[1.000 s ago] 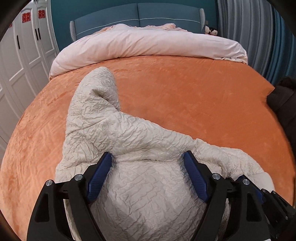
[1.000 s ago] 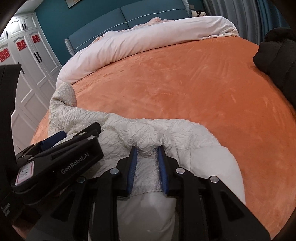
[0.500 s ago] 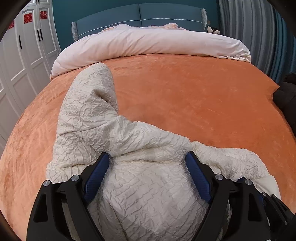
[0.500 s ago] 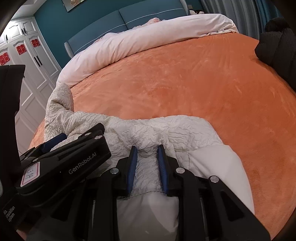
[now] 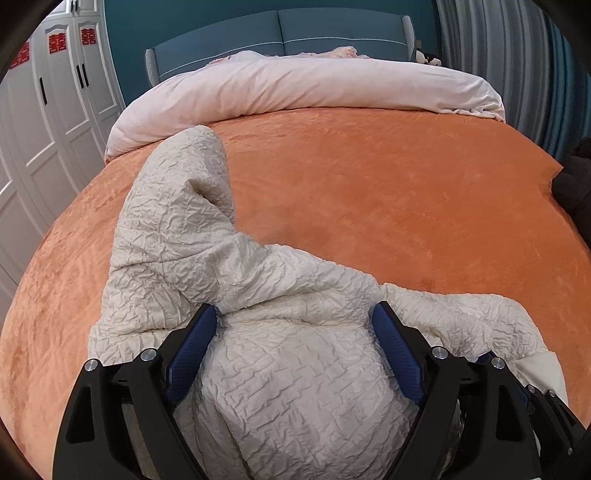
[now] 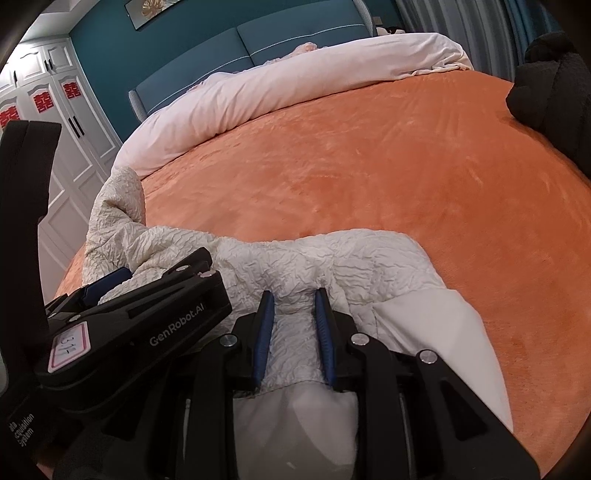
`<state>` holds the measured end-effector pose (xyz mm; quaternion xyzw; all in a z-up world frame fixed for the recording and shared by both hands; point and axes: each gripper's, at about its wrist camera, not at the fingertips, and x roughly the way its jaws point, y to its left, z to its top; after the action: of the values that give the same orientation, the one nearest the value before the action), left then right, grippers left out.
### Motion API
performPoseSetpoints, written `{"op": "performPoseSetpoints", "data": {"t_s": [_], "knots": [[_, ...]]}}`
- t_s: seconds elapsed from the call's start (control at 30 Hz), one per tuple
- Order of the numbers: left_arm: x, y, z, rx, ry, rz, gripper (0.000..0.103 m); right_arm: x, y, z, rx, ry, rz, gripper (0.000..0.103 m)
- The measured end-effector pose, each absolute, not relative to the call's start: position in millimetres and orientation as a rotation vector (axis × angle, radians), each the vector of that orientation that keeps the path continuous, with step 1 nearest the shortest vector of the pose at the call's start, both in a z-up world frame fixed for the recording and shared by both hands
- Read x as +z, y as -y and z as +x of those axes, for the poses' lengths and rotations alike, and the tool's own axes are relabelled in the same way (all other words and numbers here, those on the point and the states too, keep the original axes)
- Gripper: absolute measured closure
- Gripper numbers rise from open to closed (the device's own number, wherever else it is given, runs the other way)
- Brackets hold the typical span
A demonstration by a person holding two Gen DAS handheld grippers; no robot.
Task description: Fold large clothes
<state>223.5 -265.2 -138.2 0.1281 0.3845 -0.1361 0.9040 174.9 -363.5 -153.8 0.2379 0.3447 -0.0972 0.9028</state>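
A cream crinkled padded jacket (image 5: 177, 236) lies bunched on the near left part of the orange bed cover (image 5: 369, 192); one sleeve reaches away toward the pillow end. My left gripper (image 5: 293, 317) is open wide, its blue pads either side of a mound of the jacket. My right gripper (image 6: 293, 299) is shut on a pinched fold of the jacket (image 6: 369, 258), with the white lining (image 6: 436, 332) turned out beside it. The left gripper's body (image 6: 140, 325) shows close to the left in the right wrist view.
A rolled pink duvet (image 5: 303, 88) lies across the far end before a teal headboard (image 5: 280, 26). A black garment (image 6: 554, 88) sits at the bed's right edge. White wardrobes (image 5: 44, 110) stand left, grey curtains (image 5: 517, 55) right.
Both grippers have drifted slightly forward and left with the jacket; the far sleeve sits a bit nearer the duvet. Jaw states are unchanged.
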Motion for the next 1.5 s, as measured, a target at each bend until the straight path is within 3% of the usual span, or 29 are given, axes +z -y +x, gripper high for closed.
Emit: {"op": "performPoseSetpoints", "data": {"t_s": [0.23,0.37,0.47,0.6,0.8,0.9,1.0,1.13,1.27,1.4,1.5], "knots": [[-82.7,238.2,209.0,-0.373,-0.865,0.224,0.019,-121.5,384.6,163.1,-0.128,-0.792,0.602,0.079],[-39.2,176.5,157.0,-0.451,-0.881,0.231,0.019,-65.9,385.6,107.7,-0.128,-0.828,0.519,0.069],[-53.2,143.4,120.1,-0.453,-0.969,0.278,0.019,-58.6,367.9,62.0,-0.113,-0.905,0.468,0.068],[-92.5,117.4,89.9,-0.424,-1.065,0.247,0.021,-116.2,331.8,40.0,-0.096,-1.097,0.412,0.071],[-88.5,113.6,79.9,-0.411,-1.063,0.290,0.020,-106.2,337.0,11.4,-0.096,-1.091,0.511,0.075],[-100.6,115.3,78.0,-0.414,-1.088,0.270,0.017,-141.4,325.7,6.9,-0.078,-1.152,0.462,0.076],[-98.6,111.0,75.1,-0.389,-1.078,0.265,0.017,-126.7,327.8,8.9,-0.076,-1.185,0.458,0.074],[-79.4,101.2,71.7,-0.390,-1.079,0.218,0.019,-76.6,364.3,-2.9,-0.055,-1.015,0.604,0.073],[-56.7,84.4,83.5,-0.381,-1.087,0.092,0.020,-66.4,417.0,9.6,-0.132,-0.945,0.696,0.068],[-47.1,76.7,106.2,-0.365,-1.113,-0.008,0.019,-93.3,434.6,42.1,-0.095,-1.011,0.733,0.052],[-56.8,73.6,127.6,-0.358,-1.168,-0.071,0.019,-112.7,432.9,65.6,-0.036,-1.068,0.776,0.045]]}}
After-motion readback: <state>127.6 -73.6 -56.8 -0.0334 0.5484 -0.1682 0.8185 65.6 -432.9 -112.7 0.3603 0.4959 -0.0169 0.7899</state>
